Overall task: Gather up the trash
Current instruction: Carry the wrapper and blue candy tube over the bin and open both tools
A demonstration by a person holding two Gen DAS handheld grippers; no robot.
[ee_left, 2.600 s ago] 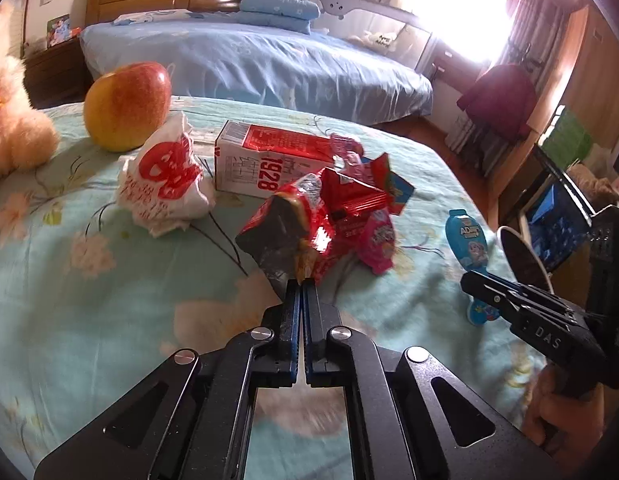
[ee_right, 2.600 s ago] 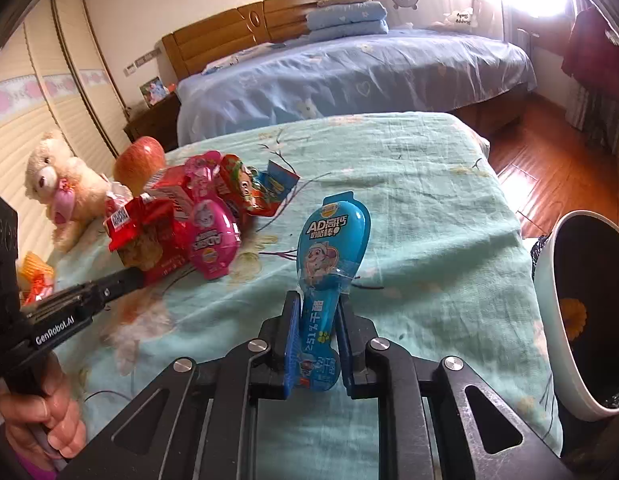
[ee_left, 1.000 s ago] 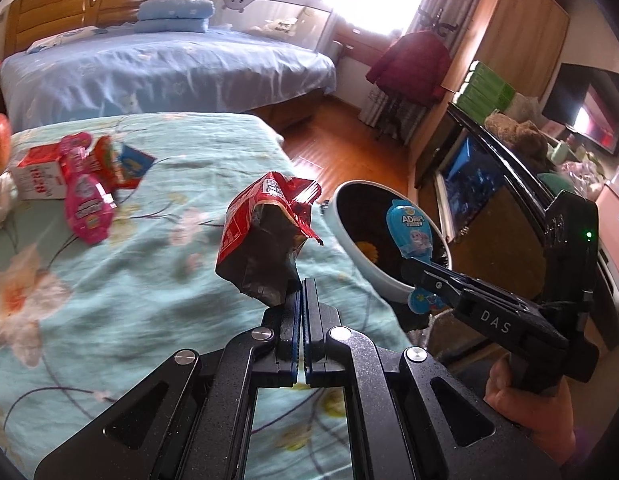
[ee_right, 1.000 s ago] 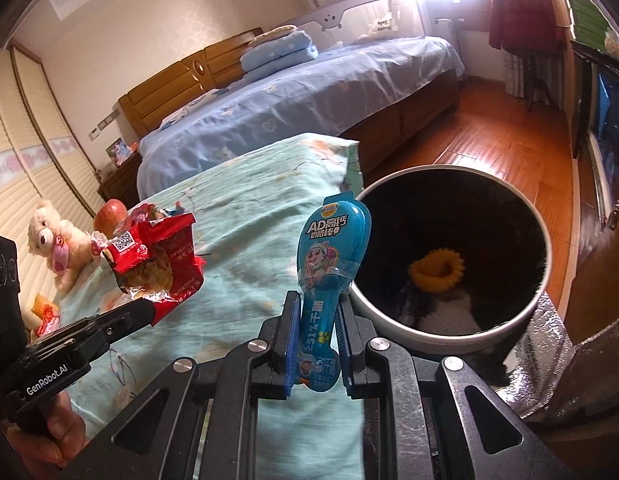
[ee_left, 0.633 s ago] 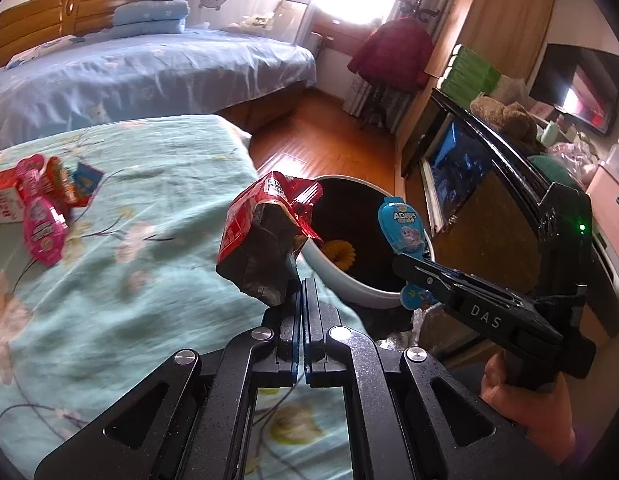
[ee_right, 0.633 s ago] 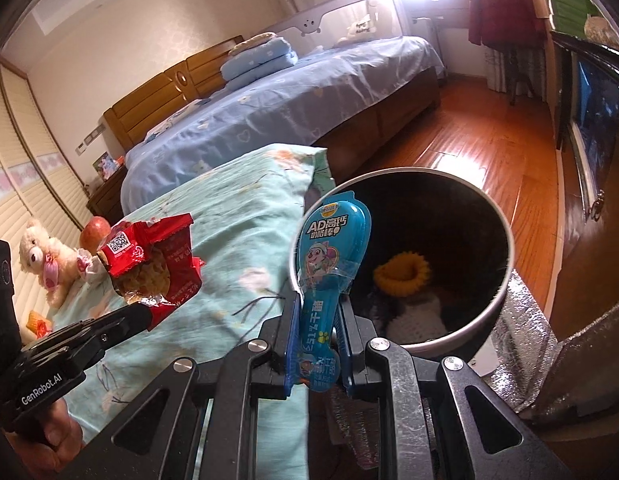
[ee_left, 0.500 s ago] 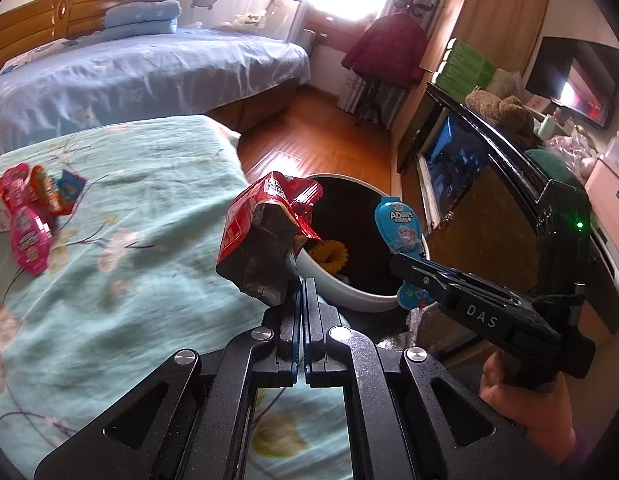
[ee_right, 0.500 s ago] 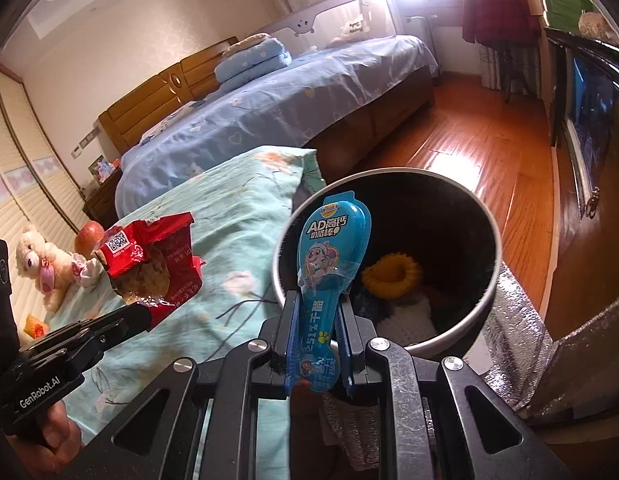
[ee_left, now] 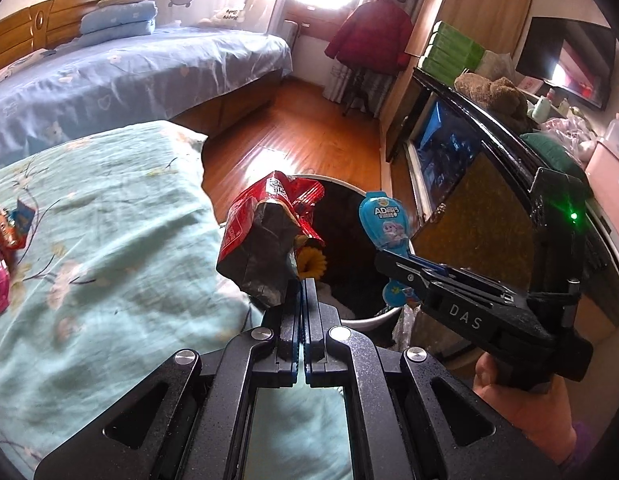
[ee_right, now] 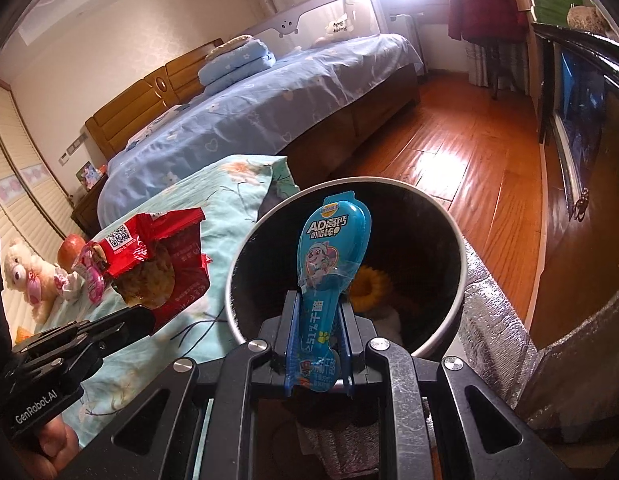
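Red foil shows first on your left: your left gripper, jaws pressed together, pinches the bottom edge of a torn red snack wrapper with a dark, crumpled inner side. A second ago that wrapper hung over the teal floral bedspread; now it sits at the near rim of the round trash bin, partly over the opening. To the right, your right gripper is clamped on the stem of a blue spoon-shaped AD snack packet printed with a cartoon pup, standing upright. Earlier it was beside the rim; now it is over the bin's dark interior, above a yellow flower-shaped piece lying inside.
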